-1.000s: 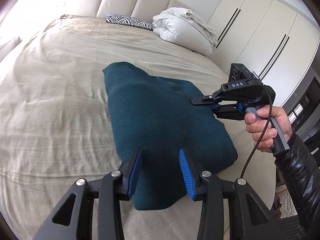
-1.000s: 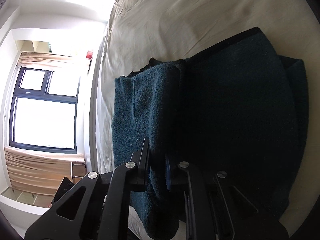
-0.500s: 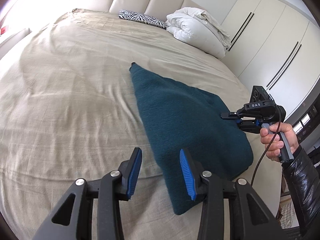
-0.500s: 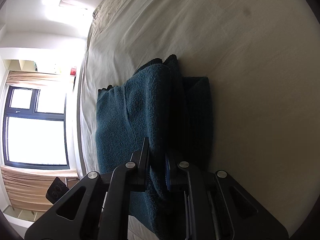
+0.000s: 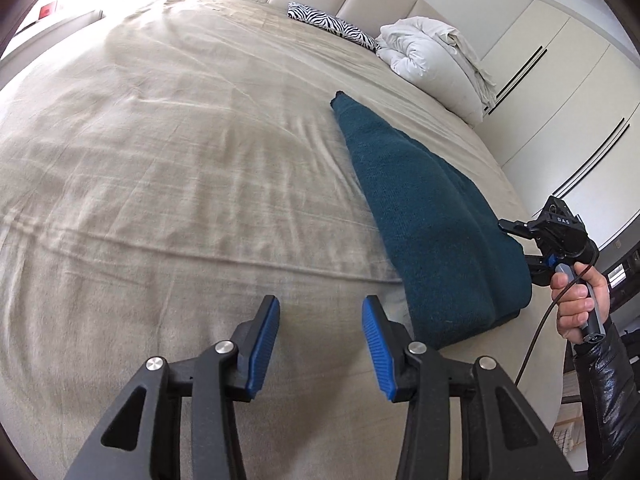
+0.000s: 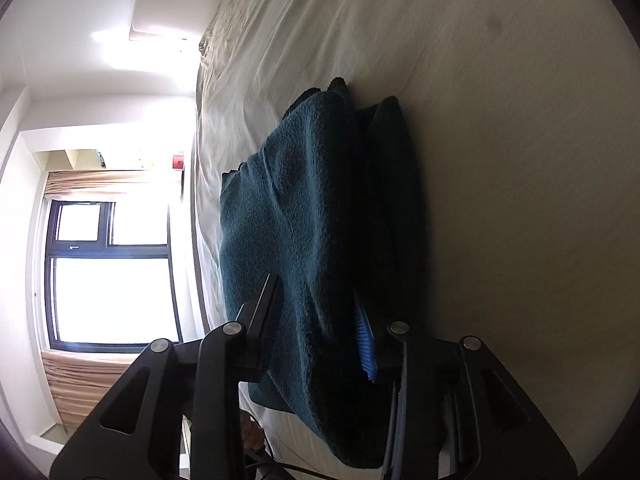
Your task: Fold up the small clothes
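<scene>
A folded dark teal fleece garment (image 5: 420, 208) lies on the beige bed sheet (image 5: 180, 168), toward the bed's right edge. My left gripper (image 5: 320, 344) is open and empty, over bare sheet just left of the garment's near end. My right gripper (image 5: 516, 244) shows at the garment's right edge, held by a hand. In the right wrist view the garment (image 6: 304, 220) fills the middle and my right gripper (image 6: 316, 320) is open, its jaws apart on either side of the top fold of cloth.
A white rolled duvet (image 5: 436, 68) and a zebra pillow (image 5: 332, 28) lie at the headboard. White wardrobe doors (image 5: 560, 92) stand right of the bed. A window (image 6: 108, 276) with curtains shows in the right wrist view.
My right gripper has opened from its grip on the garment's fold. My left gripper has drawn back and left, off the garment, which now lies further right.
</scene>
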{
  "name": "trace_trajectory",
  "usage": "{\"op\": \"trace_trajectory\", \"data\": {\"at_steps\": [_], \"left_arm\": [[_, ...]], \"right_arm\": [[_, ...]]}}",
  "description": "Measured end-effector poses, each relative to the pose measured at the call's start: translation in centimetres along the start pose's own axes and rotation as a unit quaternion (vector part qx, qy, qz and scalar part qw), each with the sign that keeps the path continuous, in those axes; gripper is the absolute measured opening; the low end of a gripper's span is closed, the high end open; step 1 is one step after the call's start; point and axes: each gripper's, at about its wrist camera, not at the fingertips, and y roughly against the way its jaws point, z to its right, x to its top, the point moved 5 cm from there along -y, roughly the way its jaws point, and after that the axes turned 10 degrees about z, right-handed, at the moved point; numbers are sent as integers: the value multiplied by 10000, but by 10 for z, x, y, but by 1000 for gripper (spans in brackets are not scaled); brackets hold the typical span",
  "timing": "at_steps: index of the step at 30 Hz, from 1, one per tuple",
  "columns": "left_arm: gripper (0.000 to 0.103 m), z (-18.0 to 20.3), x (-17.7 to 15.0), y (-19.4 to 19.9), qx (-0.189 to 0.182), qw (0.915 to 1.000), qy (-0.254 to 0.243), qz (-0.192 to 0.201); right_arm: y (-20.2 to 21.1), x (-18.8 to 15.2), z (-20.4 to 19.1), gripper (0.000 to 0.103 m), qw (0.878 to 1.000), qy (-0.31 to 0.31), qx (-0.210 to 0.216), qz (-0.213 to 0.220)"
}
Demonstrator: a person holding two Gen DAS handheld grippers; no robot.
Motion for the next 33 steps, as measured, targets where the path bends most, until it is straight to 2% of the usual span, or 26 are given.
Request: {"op": "trace_trajectory", "data": {"at_steps": [3,6,8,10,17,21,25,28,30,33], "left_arm": [[45,9,-2,1,-74,9999,-92,-5],[47,19,-3,1,-117,9997,-195,-5],[47,26,-3,2,-159,9996,-232,4],[47,33,0,2,-200,9993,-302,27],[47,60,19,-5,-359,9981,-493,118],[47,80,36,-13,-431,9960,-741,231],[50,106,62,-30,-497,9917,-1119,381],[51,121,78,-57,-588,9892,-1314,263],[51,120,87,-79,-679,9904,-1200,94],[51,108,99,-114,-810,9935,-766,-225]], "right_arm": [[-8,-18,-2,34,9998,128,-118,-49],[-8,-26,-7,21,9989,246,-408,42],[-10,-45,-12,15,9979,304,-568,38],[-6,-49,-16,14,9968,355,-714,-18],[2,-32,-29,14,9950,378,-913,-132],[-13,-28,-10,13,9963,289,-797,-159],[-10,-31,-9,13,9974,237,-669,-122],[-3,-32,-3,13,9981,220,-575,-98],[4,-27,6,13,9984,236,-511,-86],[1,-25,16,12,9991,226,-355,-68]]}}
